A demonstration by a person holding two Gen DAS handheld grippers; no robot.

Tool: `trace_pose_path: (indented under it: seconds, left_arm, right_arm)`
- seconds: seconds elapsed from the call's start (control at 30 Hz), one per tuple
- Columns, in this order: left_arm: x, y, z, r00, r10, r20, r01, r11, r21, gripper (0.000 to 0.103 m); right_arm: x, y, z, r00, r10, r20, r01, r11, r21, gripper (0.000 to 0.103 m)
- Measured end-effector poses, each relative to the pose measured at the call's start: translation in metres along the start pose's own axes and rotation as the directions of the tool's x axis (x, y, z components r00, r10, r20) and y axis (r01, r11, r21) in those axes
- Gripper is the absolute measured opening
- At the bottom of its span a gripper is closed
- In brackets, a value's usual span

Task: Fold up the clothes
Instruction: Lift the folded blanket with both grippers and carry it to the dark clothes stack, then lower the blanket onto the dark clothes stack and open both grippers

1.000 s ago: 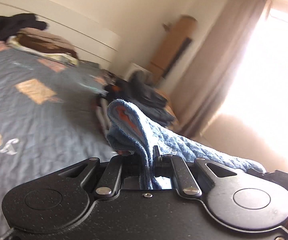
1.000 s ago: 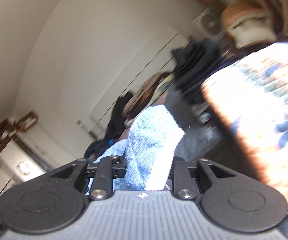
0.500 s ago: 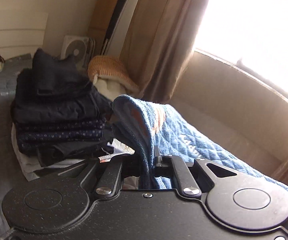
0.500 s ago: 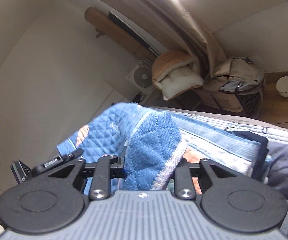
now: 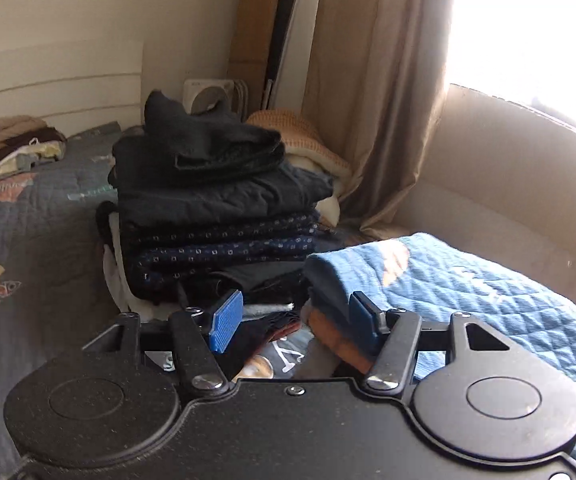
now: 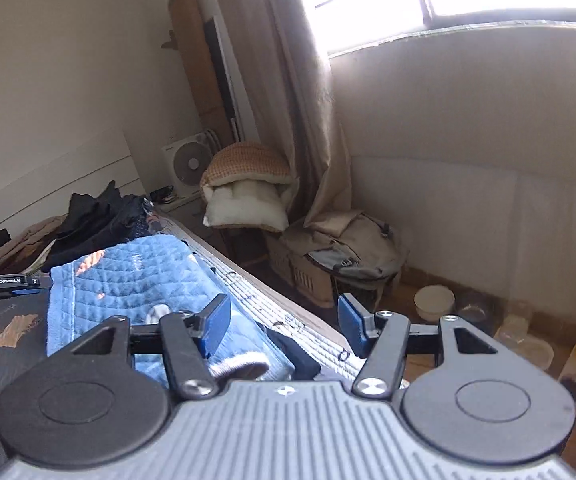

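Note:
A folded blue quilted garment (image 5: 468,280) lies on the bed at the right of the left wrist view; it also shows in the right wrist view (image 6: 135,276) at the left. My left gripper (image 5: 294,320) is open, its right pad touching the garment's folded edge, nothing held. My right gripper (image 6: 283,326) is open and empty, beside the garment's right end at the bed's edge. The left gripper's body (image 6: 11,282) and a hand show at the far left of the right wrist view.
A stack of folded dark clothes (image 5: 215,216) stands on the grey quilted bed (image 5: 27,232) just beyond my left gripper. More clothes (image 5: 11,144) lie by the headboard. Beyond the bed are a fan (image 6: 187,164), pillows (image 6: 247,192), a backpack on a basket (image 6: 344,252), a curtain and bowls on the floor.
Both grippers have opened and let go of the blue garment, which now lies folded on the bed beside the dark stack. Both views swung down toward the bed's edge.

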State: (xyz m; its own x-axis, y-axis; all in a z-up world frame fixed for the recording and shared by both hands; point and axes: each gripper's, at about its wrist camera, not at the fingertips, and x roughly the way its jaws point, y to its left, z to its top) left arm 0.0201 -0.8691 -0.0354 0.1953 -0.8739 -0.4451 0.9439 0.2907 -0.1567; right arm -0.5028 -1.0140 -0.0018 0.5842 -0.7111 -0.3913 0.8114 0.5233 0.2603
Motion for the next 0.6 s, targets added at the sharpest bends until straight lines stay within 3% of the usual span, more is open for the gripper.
trace_pose_path:
  seconds: [0.1,0.17,0.27,0.37,0.47,0.53,0.6]
  left_arm:
    - [-0.046,-0.031,-0.012,0.996,-0.077,0.053,0.076,0.997,0.024,0.058]
    - [-0.072,-0.058,-0.022,0.987,-0.146,0.067,0.144,0.989,0.033,0.058]
    - [-0.077,-0.091,-0.036,0.967,-0.247,0.067,0.249,0.968,-0.026,0.059]
    - [-0.069,-0.111,-0.053,0.938,-0.341,0.058,0.345,0.931,-0.120,0.059]
    - [-0.049,-0.123,-0.078,0.911,-0.412,0.026,0.407,0.887,-0.219,0.059]
    - [-0.033,-0.133,-0.095,0.910,-0.413,-0.043,0.393,0.891,-0.228,0.059]
    - [-0.019,-0.139,-0.110,0.927,-0.360,-0.109,0.339,0.925,-0.173,0.057]
  right_arm:
    - [0.000,0.029,0.008,0.987,0.157,-0.026,-0.159,0.985,-0.065,0.059]
    - [0.012,0.048,0.007,0.959,0.279,-0.057,-0.282,0.957,-0.070,0.062]
    - [0.039,0.065,0.003,0.925,0.363,-0.107,-0.369,0.929,-0.033,0.063]
    - [0.065,0.060,-0.004,0.942,0.298,-0.156,-0.305,0.952,-0.023,0.063]
    - [0.074,0.033,-0.016,0.939,0.278,-0.203,-0.278,0.960,0.033,0.062]
    - [0.065,0.020,-0.022,0.941,0.271,-0.201,-0.276,0.961,0.003,0.062]
    - [0.056,0.008,-0.025,0.941,0.271,-0.203,-0.279,0.960,-0.016,0.062]
